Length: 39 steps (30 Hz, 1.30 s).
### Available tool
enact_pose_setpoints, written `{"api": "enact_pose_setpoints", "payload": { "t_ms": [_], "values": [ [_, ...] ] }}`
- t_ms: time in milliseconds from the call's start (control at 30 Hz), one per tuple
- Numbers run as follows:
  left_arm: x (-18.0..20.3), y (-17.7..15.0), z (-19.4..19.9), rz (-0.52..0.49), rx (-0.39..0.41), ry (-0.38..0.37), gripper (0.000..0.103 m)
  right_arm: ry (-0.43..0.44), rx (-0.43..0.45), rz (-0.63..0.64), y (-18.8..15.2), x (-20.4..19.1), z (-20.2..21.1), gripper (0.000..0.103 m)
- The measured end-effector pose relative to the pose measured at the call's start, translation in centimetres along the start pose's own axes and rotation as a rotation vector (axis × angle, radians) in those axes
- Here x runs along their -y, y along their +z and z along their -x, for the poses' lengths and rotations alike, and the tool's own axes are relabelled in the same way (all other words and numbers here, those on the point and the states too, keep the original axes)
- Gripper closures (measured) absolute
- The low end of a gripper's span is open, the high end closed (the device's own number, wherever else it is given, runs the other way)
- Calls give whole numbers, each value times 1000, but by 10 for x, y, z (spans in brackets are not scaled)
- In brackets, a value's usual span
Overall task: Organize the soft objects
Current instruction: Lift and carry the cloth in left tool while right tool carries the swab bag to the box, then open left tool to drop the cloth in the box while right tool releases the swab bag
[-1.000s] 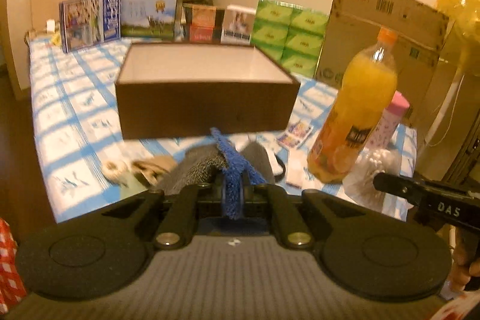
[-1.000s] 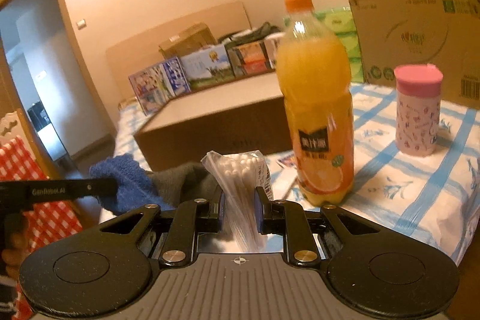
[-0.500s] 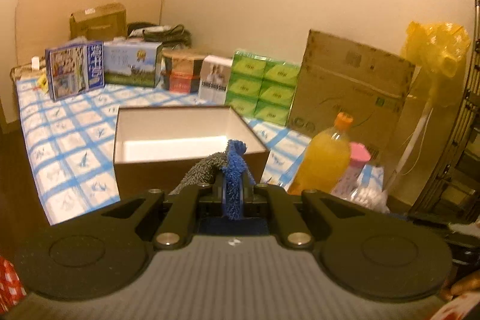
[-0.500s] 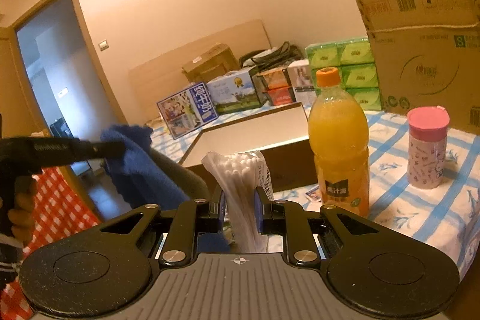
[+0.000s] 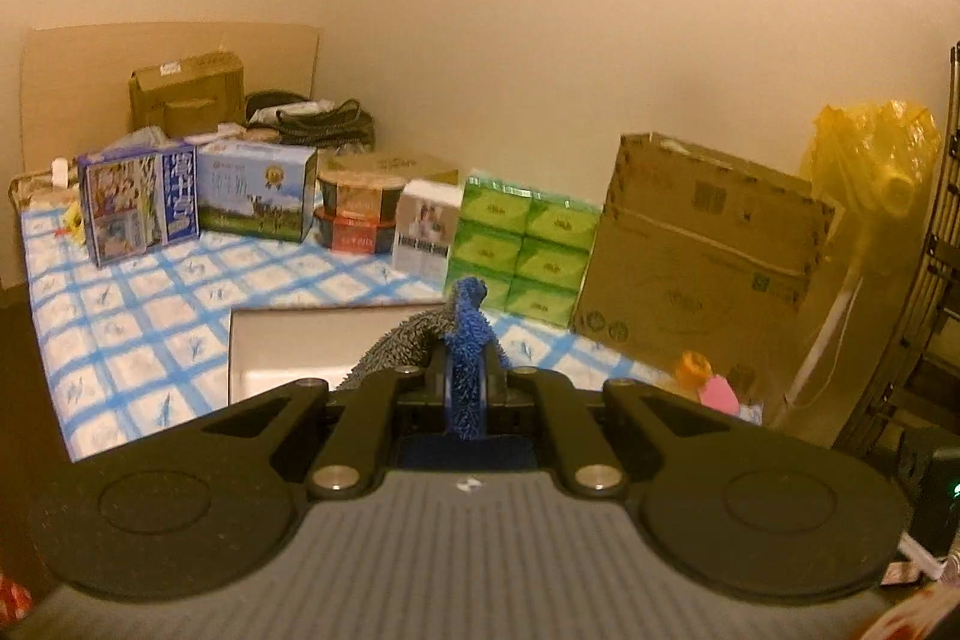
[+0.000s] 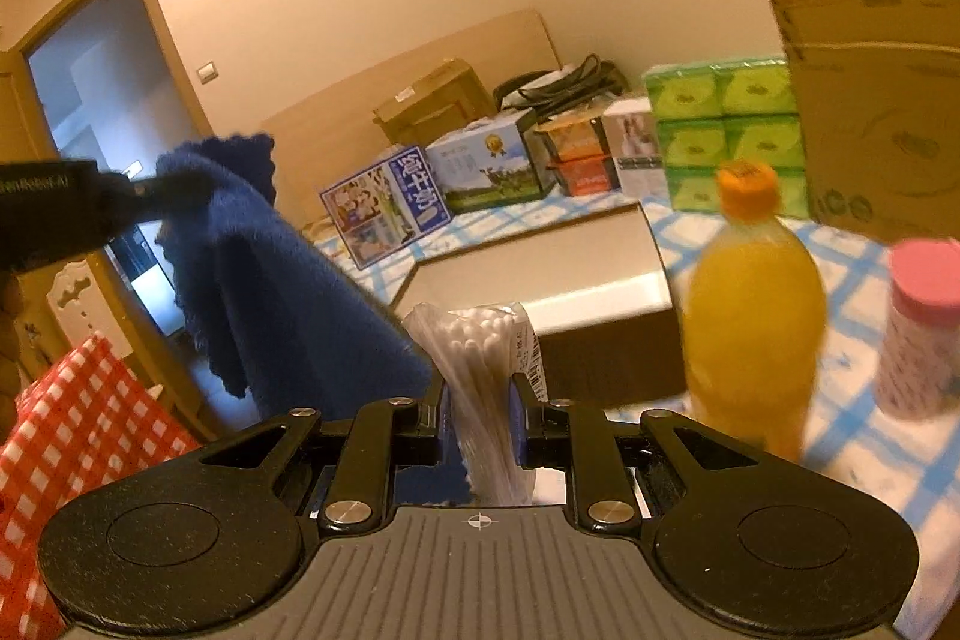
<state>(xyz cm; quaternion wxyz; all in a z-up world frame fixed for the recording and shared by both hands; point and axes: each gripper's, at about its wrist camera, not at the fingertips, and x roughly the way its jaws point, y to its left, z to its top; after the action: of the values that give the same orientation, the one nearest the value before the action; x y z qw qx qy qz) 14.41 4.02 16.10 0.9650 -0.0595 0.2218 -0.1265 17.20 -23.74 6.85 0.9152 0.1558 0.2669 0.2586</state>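
Left tongs: your left gripper [image 5: 469, 388] is clamped tight on the blue towel [image 5: 467, 340]; a blue fold sticks up between the pads, grey pile spilling off to the left.
Towel from the other side: in the right wrist view the blue towel [image 6: 264, 280] hangs in the air from your left gripper [image 6: 150, 187], draping down to the left of the right tongs.
Right tongs: your right gripper [image 6: 480, 421] is narrowed on the bag of cotton swabs [image 6: 480, 358]; the bag stands upright between the pads, swab tips above them.
Box: the brown box [image 6: 540, 280] sits open on the blue-checked cloth [image 5: 120, 328], beyond both tongs; neither held thing touches it.
Beside box: orange juice bottle [image 6: 750, 310] and pink-capped cup [image 6: 924, 328], to the right of the swabs.
Back wall: cartons and the green tissue packs [image 5: 522, 244], well apart from your tongs.
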Motion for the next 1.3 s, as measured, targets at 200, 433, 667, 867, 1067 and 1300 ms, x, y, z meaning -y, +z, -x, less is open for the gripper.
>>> {"api": "enact_pose_setpoints", "payload": {
  "t_ms": [200,433,667,867,1067,1300],
  "values": [
    [-15,53,-38,-20,42,-2,96,-22,25,30,47,-6,-61,83],
    [-41,102,-103,-37,86,11,96,-48,37,27,86,6,-138,83],
    [-67,102,-188,-8,14,28,81,-76,10,-5,91,26,-195,83],
    [-92,58,-275,7,-200,57,68,-119,-42,-13,78,44,-221,83],
    [-116,16,-302,40,-305,104,68,-172,-65,-12,70,55,-234,83],
    [-127,5,-295,43,-300,127,65,-276,20,-58,83,62,-241,47]
  ]
}}
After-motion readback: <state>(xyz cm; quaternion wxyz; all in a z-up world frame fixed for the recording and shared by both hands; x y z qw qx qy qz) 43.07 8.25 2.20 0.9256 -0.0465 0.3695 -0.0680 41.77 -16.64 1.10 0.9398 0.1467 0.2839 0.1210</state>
